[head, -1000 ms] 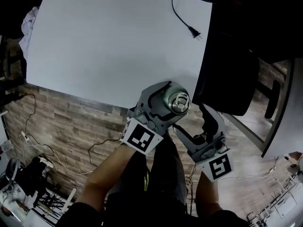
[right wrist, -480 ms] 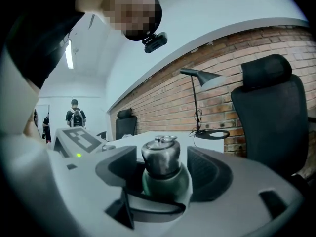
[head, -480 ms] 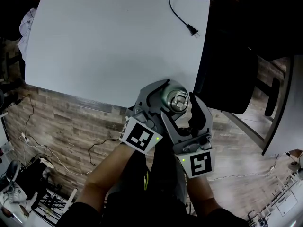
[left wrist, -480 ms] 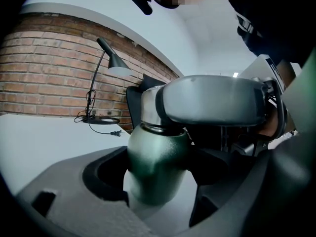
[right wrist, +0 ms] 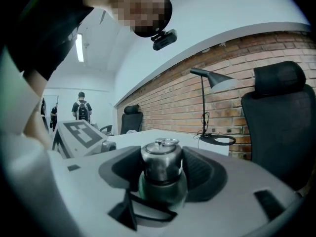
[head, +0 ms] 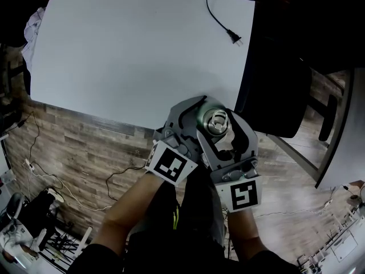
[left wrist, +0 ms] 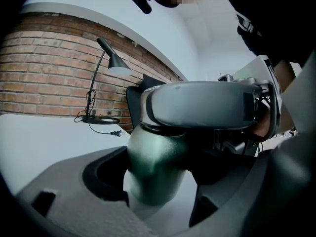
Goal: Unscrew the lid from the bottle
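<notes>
A dark green metal bottle (head: pixel 201 117) hangs in the air just off the table's near edge. My left gripper (head: pixel 206 114) is shut on its body (left wrist: pixel 155 167). The bottle's silver lid (head: pixel 218 121) points up toward the head camera. My right gripper (head: pixel 221 129) straddles that lid (right wrist: pixel 161 161), with a dark pad close on either side. Its jaws are closing, and I see no firm press on the lid. In the left gripper view, a grey finger of the right gripper (left wrist: pixel 202 105) crosses in front of the bottle's top.
The white table (head: pixel 137 44) stretches away ahead, with a black power cord and plug (head: pixel 231 37) at its far right. A black office chair (head: pixel 274 90) stands to the right. A desk lamp (left wrist: pixel 111 59) stands before a brick wall. Cables lie on the wooden floor (head: pixel 80 147).
My right gripper has swung in from the lower right to the bottle's top. Its jaws now sit around the lid and are narrower. The left gripper and bottle have stayed put.
</notes>
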The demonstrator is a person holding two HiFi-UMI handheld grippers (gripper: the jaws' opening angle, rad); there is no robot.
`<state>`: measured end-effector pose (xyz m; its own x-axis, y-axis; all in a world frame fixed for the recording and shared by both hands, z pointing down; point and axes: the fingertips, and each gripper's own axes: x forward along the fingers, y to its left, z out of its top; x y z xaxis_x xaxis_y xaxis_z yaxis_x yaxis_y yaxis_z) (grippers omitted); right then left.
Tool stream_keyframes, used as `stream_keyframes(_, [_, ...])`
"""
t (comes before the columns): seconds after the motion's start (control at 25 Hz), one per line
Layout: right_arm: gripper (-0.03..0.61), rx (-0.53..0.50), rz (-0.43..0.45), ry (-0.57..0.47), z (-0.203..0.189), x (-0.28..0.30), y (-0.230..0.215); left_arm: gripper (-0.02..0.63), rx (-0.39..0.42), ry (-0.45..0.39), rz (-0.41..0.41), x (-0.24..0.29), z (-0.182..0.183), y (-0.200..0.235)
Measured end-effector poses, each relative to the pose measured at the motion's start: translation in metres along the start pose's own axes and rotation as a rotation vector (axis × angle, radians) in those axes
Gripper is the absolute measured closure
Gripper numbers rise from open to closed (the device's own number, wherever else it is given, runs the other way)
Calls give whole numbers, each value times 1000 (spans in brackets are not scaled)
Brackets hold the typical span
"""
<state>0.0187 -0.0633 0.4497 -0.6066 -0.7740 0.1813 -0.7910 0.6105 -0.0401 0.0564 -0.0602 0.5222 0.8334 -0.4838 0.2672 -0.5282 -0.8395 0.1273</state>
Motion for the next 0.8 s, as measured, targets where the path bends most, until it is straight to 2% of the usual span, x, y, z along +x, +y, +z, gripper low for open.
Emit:
stream_keyframes(0.12, [311,-16,111,25,-4,-2,3,239,0,0,-1,0,0,0])
stream_keyframes(0.28, [311,-23,312,56,-6,-4,7,239,2,1,-1,-1,-1,0])
stream_keyframes(0.4, [311,-99,457,103,-8,-4,11,239,4,2,1,-1,-1,0])
stream_keyframes(0.52, [311,-192,646,148,-9,-6,15,239,2,0,0,1,0,1])
stream_keyframes(0.64, [311,-232,817,193,-7,-7,18,239,3,1,1,0,0,1])
stream_keyframes(0.72, [311,-233,855,208,-6,-7,20,239,11,-1,4,-1,0,0])
stream_keyframes(0.8, [311,-226,846,202,-6,-7,20,239,19,-6,4,-1,2,1])
